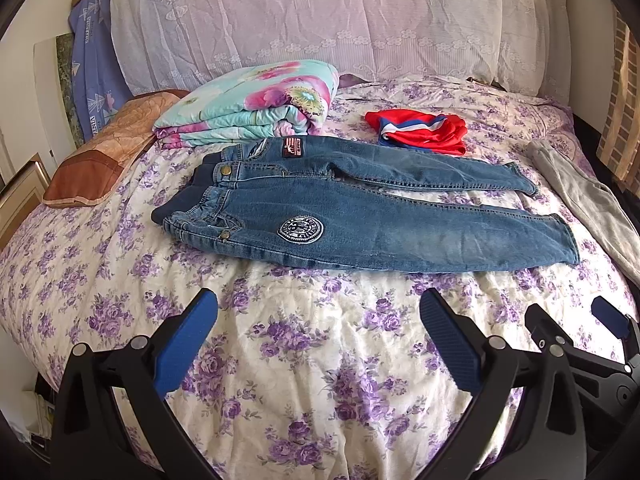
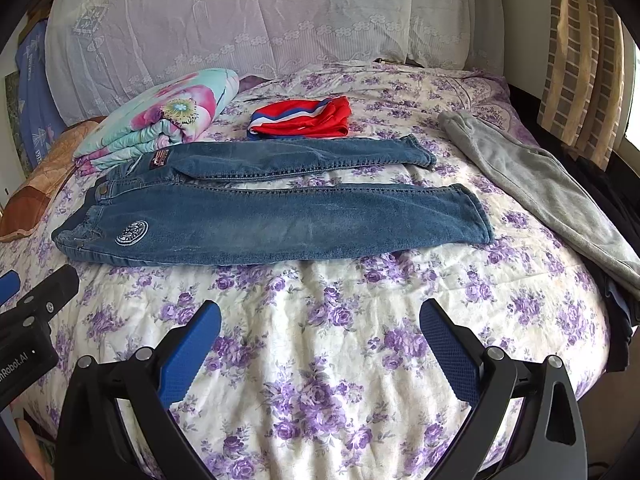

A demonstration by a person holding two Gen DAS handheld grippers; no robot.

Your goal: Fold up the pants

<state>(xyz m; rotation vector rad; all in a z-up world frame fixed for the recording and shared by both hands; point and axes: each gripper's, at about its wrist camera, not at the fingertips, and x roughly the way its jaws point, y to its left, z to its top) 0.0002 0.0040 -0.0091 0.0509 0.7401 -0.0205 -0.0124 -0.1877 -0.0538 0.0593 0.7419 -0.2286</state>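
Blue jeans lie flat on the bed, waistband to the left, both legs stretched to the right; they also show in the right wrist view. A round white patch sits near the front pocket. My left gripper is open and empty, hovering over the bedspread in front of the jeans. My right gripper is open and empty too, in front of the jeans' legs. The right gripper's fingers show at the left view's right edge.
A purple-flowered bedspread covers the bed. A folded floral quilt, a brown pillow and a red-white-blue garment lie behind the jeans. Grey pants lie at the right edge. A lace-covered headboard stands at the back.
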